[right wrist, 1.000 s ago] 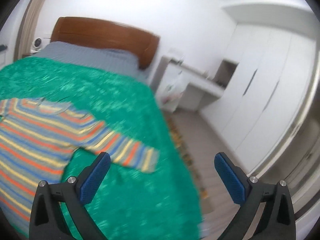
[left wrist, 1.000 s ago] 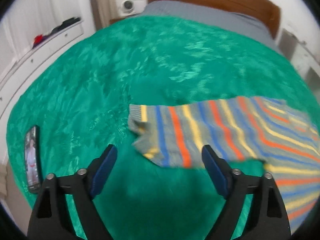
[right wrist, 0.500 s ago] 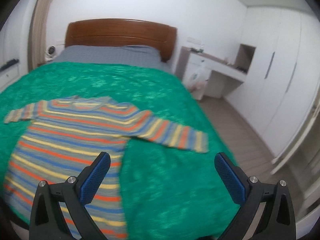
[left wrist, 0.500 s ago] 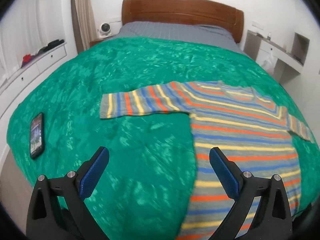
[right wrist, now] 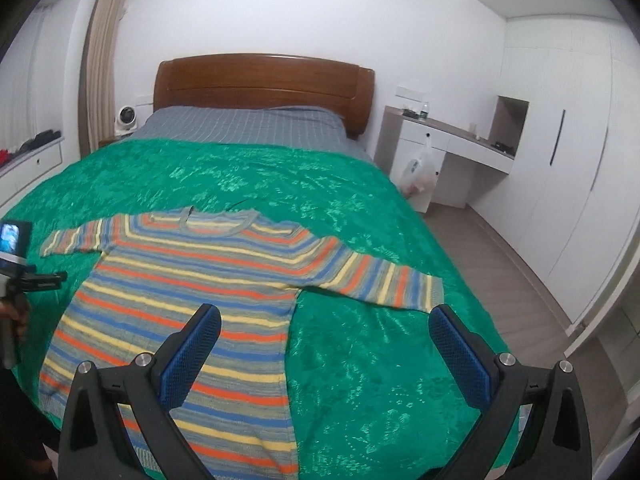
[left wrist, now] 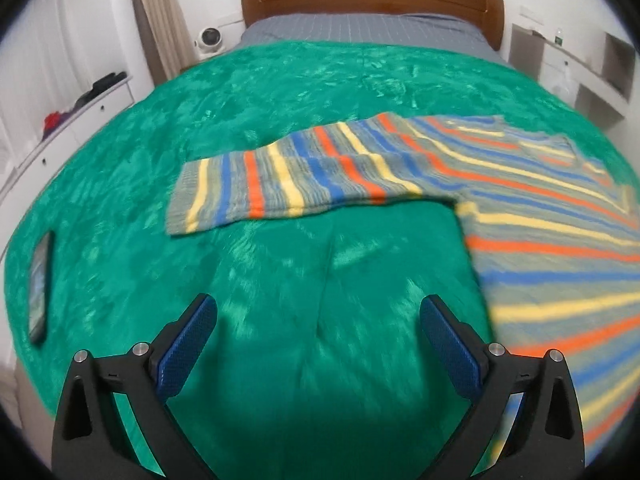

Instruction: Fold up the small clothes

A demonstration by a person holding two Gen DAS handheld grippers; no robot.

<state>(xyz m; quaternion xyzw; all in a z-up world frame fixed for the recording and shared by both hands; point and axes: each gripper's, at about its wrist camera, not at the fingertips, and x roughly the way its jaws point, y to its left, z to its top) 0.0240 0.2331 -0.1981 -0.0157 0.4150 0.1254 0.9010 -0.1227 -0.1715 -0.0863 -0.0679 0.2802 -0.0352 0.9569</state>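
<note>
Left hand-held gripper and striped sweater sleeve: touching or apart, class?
Apart. The left wrist view shows the open left hand-held gripper over bare green blanket, short of the sleeve.

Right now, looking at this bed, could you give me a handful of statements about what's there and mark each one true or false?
1. The striped sweater lies flat with both sleeves spread out. True.
2. The left gripper is clamped on a sleeve. False: its jaws are wide open with nothing between them, above the green blanket.
3. A phone lies on the blanket near the bed's edge. True.
4. The right gripper holds the sweater's hem. False: it is open and empty.
5. The headboard is white metal. False: it is brown wood.
</note>
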